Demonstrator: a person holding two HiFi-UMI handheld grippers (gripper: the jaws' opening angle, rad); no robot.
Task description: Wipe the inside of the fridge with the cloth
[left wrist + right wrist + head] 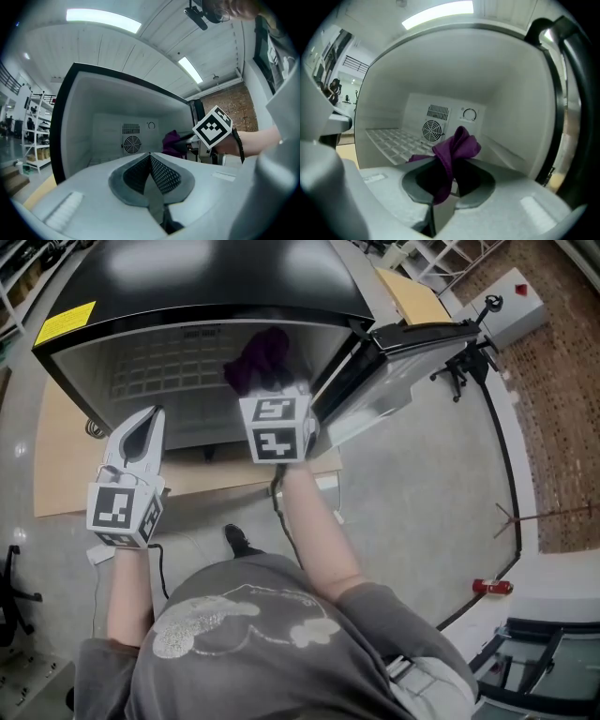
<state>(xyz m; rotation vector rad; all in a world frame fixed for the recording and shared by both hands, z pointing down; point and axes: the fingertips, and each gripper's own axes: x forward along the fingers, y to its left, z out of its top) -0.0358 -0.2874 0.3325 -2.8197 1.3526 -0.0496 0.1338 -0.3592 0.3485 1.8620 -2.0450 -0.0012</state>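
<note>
Grey-shirted person (244, 643) leans over an open fridge (216, 277): the left gripper (151, 171), jaws pressed together and empty, hangs at its mouth, while the right gripper (446, 190), nearer the cavity straight ahead, pinches a purple cloth (454, 145) bunched upright, seemingly touching no wall yet.

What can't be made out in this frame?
- Cloth contact with fridge walls: head view, marker cube on the right tool covers the cloth's lower part.
- Fridge floor's front: right gripper view, the tool's body hides it.
- Yellow label print: head view, too small.
</note>
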